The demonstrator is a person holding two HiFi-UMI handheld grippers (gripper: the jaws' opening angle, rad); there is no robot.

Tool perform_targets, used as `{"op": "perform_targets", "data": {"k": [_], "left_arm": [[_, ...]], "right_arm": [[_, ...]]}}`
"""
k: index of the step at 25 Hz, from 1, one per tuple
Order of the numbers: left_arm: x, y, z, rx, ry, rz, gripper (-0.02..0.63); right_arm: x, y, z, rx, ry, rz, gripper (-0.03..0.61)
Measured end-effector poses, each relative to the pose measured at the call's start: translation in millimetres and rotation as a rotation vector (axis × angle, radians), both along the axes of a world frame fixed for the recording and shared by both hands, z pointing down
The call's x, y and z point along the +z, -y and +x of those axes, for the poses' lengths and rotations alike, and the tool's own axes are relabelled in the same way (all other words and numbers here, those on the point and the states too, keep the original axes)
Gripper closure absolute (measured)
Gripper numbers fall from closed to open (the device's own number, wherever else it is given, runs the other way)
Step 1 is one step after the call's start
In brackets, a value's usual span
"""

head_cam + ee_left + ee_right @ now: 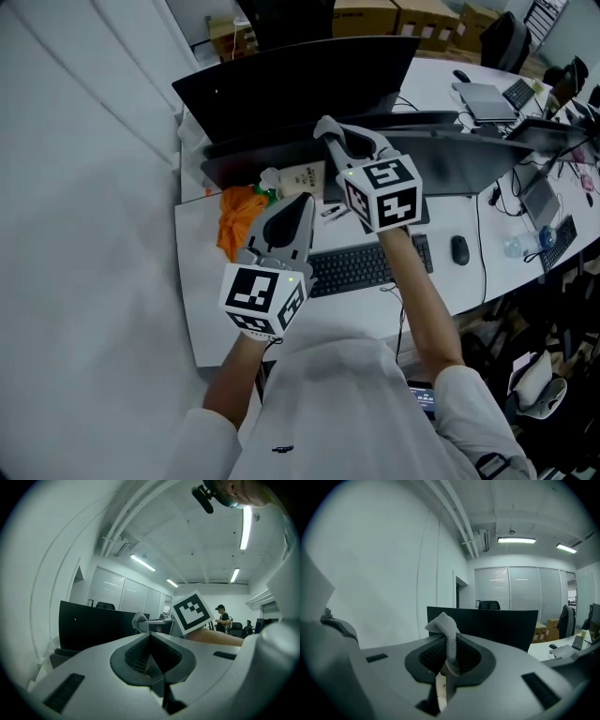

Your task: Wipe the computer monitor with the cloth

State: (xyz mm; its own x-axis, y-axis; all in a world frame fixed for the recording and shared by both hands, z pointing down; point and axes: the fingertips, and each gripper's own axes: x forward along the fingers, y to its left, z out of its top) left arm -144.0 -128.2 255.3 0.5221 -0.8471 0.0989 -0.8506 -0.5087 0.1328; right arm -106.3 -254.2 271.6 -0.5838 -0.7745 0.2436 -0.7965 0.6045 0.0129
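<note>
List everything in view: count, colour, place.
desk: one, white, under everything
monitor: one, black, back of desk
keyboard: one, black, desk front
mouse: one, black, right of keyboard
rag: one, orange, left of keyboard
boxes: several, brown, beyond monitor
cloth: one, grey, in right hand-held gripper
left hand-held gripper: one, grey, shut, empty, over desk
right hand-held gripper: one, grey, shut on cloth, facing monitor
</note>
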Motion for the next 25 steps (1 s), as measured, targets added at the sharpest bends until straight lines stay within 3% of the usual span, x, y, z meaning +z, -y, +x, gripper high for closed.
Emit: {"op": "perform_targets", "data": {"k": [14, 25], "left_arm": [[4.7, -0.3, 13.9, 0.010, 0.015, -0.011, 0.595], [6.4, -2.8, 42.7, 0.047, 0.021, -0.014, 0.595]], "right_arm": [[3.1, 5.0, 46.1, 0.074, -0.009, -0.034, 0.537], [7.4, 11.1, 127.1, 0.184, -0.043, -0.042, 0.538]]}}
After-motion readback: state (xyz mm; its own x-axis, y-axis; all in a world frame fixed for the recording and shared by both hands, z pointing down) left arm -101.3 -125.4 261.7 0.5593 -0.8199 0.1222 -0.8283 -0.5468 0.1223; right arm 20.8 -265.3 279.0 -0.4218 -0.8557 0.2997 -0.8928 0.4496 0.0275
